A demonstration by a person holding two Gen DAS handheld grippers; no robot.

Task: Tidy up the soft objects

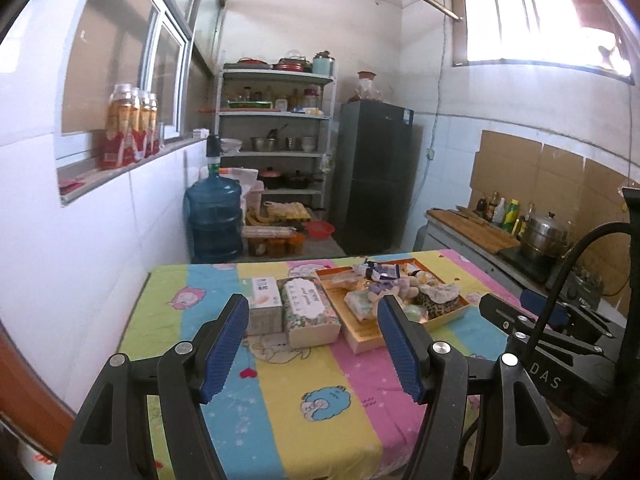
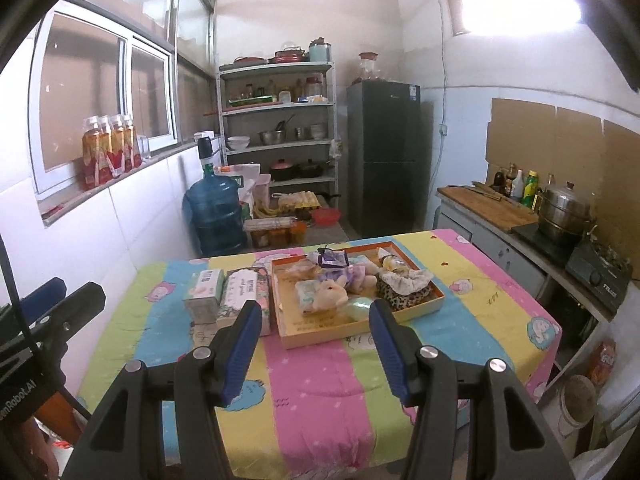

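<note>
With both my left hand-held gripper [image 1: 312, 326] and right hand-held gripper [image 2: 314, 330] gaping empty, I fear snagging several tangled soft toys [image 2: 344, 280] from the crowded tray [image 2: 436, 300] at once.

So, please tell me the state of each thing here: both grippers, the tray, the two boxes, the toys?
left gripper: open, empty, above the table
right gripper: open, empty
tray: open-topped, flat on the table, holding soft items
plush toys: lying in the tray
tissue box: on the table, left of the tray
floral box: between tissue box and tray
</note>
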